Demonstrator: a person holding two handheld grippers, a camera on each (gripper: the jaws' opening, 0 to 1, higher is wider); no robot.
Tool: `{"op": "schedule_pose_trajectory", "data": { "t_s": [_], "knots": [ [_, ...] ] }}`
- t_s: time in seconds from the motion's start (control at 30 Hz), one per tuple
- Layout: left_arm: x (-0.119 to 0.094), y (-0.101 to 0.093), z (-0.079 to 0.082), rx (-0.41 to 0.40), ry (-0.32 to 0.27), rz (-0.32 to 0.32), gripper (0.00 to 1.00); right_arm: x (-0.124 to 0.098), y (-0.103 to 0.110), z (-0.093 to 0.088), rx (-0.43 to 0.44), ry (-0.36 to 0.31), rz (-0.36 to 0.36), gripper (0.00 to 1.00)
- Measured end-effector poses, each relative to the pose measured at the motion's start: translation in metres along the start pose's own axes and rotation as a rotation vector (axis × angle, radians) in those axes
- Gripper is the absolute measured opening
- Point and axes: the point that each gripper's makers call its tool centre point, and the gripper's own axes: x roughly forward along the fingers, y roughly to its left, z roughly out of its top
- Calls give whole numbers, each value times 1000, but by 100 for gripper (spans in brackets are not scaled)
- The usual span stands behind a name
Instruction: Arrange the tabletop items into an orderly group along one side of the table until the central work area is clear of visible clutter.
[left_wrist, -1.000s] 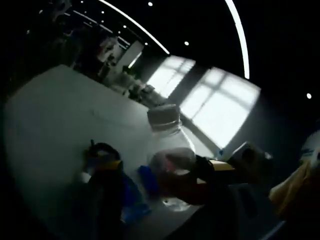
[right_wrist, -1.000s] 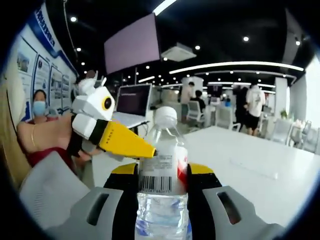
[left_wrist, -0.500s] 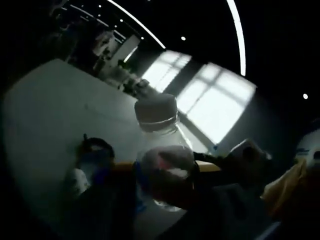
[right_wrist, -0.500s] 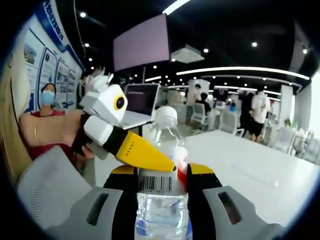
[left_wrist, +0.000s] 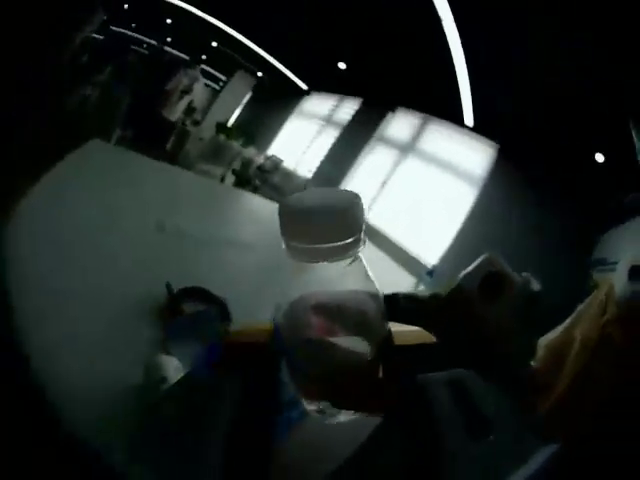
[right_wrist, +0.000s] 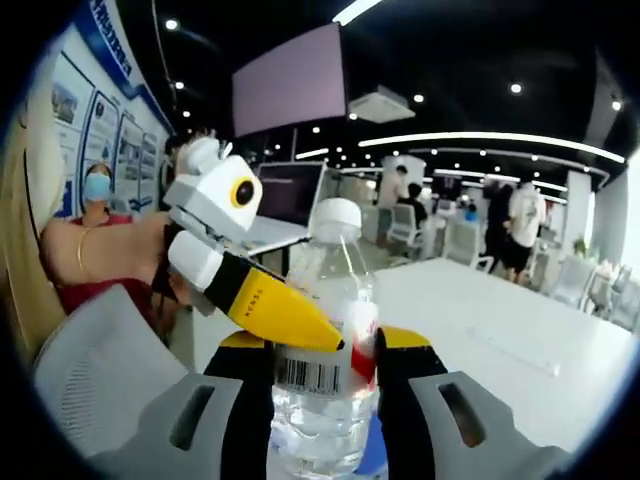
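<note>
A clear plastic water bottle (right_wrist: 335, 270) with a white cap and a barcode label stands upright between my right gripper's (right_wrist: 320, 345) black jaws, which are shut on its body. The left gripper comes in from the left, its yellow finger (right_wrist: 270, 305) pressed across the label. In the dim left gripper view the same bottle (left_wrist: 325, 330) sits between my left gripper's (left_wrist: 330, 375) dark jaws, which lie close against its sides. The right gripper (left_wrist: 470, 320) reaches the bottle from the right.
A long white table (right_wrist: 500, 310) stretches away behind the bottle. A small dark and blue item (left_wrist: 190, 320) lies on the table (left_wrist: 100, 230) left of the bottle. A grey mesh chair back (right_wrist: 90, 370), a seated person (right_wrist: 95, 250) and a laptop (right_wrist: 290, 195) are nearby.
The left gripper's jaw has closed in from a gap beside the bottle to lying against it. The bottle stays in the right gripper, now tilted slightly.
</note>
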Motion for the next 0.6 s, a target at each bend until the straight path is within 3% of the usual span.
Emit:
{"op": "schedule_pose_trajectory", "data": {
  "t_s": [0.17,0.43,0.6],
  "knots": [
    [-1,1,-2,91,38,-30,37,1,6,-2,22,11,50,41],
    [-9,-8,-11,148,110,-134,37,-10,18,-3,72,10,197,42],
    [-15,-14,-15,194,142,-195,37,-17,16,-5,136,13,249,50]
  ]
}}
